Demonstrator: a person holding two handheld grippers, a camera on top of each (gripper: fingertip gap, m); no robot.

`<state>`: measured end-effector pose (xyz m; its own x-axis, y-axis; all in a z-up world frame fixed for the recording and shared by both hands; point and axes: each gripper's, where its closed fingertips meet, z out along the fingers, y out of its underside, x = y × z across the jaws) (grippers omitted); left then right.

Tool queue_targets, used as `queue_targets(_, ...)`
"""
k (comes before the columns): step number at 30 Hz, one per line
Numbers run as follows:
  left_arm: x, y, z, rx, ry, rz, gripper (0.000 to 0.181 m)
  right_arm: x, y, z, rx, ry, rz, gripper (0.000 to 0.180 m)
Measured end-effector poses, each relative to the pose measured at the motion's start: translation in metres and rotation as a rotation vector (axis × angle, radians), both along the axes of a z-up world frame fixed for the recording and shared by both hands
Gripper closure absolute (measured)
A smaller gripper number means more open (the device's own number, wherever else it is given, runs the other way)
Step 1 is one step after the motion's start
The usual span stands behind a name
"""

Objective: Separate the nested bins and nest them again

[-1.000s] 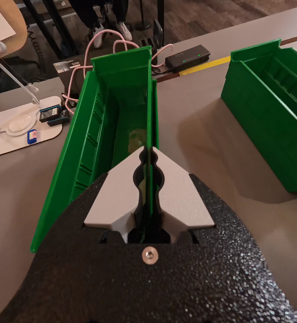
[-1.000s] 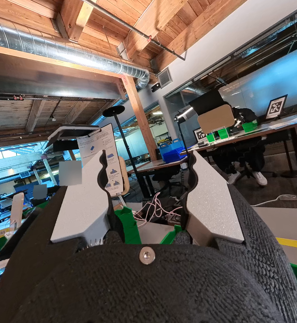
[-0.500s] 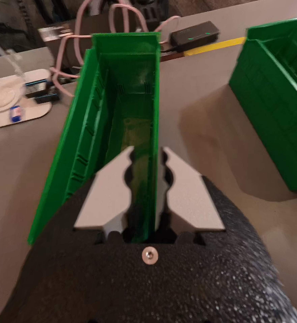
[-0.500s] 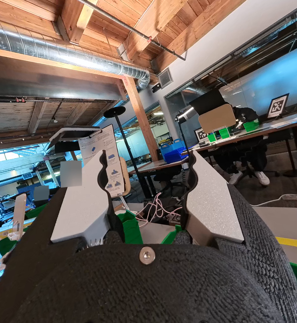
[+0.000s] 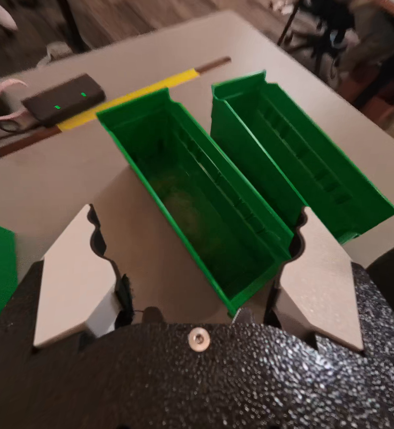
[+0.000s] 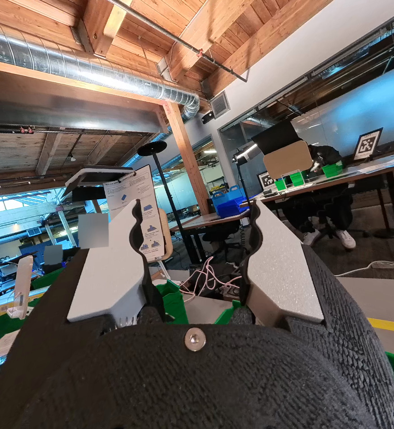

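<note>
Bins: my left gripper (image 5: 196, 234), spread wide and empty, faces the long green plastic bin (image 5: 191, 192) running toward one o'clock; my right gripper (image 6: 196, 243) gapes empty, aimed roomward.

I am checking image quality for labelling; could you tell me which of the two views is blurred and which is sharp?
Left wrist view: motion-blurred throughout, the near green bin and far green bin smeared at their edges, dim warm light. Right wrist view: sharp, brightly lit, with wide-angle bending of the ceiling duct.

My left gripper (image 5: 197, 232) and right gripper (image 6: 195, 227) look alike: pale grey wedge fingers (image 5: 75, 276) with wavy black pads, textured black bodies, one silver screw (image 6: 195, 342).
</note>
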<state>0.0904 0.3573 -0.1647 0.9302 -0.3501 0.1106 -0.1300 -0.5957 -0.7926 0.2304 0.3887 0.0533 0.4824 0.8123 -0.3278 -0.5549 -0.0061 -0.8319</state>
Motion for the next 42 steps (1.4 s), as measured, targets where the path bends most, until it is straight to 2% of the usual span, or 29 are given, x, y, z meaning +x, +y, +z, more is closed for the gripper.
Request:
queue_targets(7,0.02,0.053,-0.031,-0.195,0.264,0.046,0.021,0.0,-0.001,0.0,-0.002,0.012,0.02,0.086)
queue_targets(9,0.025,0.057,-0.041,-0.243,0.341,0.027,0.021,0.002,-0.001,0.001,-0.001,0.021,0.027,0.086)
queue_targets(12,0.034,0.06,-0.055,-0.293,0.351,0.019,0.021,0.003,-0.001,0.001,-0.002,0.033,0.037,0.086)
queue_targets(16,0.015,0.056,-0.073,-0.369,0.437,0.078,0.021,0.005,-0.001,0.001,-0.007,0.043,0.05,0.086)
queue_targets(22,-0.007,0.042,-0.08,-0.411,0.324,0.128,0.021,0.009,0.0,0.001,-0.01,0.06,0.055,0.086)
queue_targets(26,-0.007,0.023,-0.096,-0.518,0.097,0.088,0.022,0.01,0.001,0.001,-0.013,0.064,0.055,0.086)
queue_targets(28,-0.004,0.015,-0.099,-0.547,-0.01,0.037,0.028,0.01,0.001,0.0,-0.014,0.062,0.053,0.086)
queue_targets(29,-0.003,0.014,-0.096,-0.522,-0.015,0.006,0.037,0.009,0.001,0.0,-0.015,0.06,0.053,0.086)
queue_targets(33,-0.004,0.008,-0.091,-0.474,0.006,-0.052,0.051,0.007,0.001,0.0,-0.014,0.05,0.048,0.086)
queue_targets(38,-0.012,-0.004,-0.08,-0.408,0.079,-0.143,0.059,0.01,-0.001,0.002,-0.003,0.055,0.04,0.086)
queue_targets(40,-0.021,-0.007,-0.065,-0.362,0.088,-0.15,0.061,0.01,-0.001,0.002,-0.005,0.054,0.04,0.086)
queue_targets(42,-0.026,-0.015,-0.042,-0.345,0.015,-0.154,0.061,0.01,0.0,0.001,-0.009,0.054,0.039,0.086)
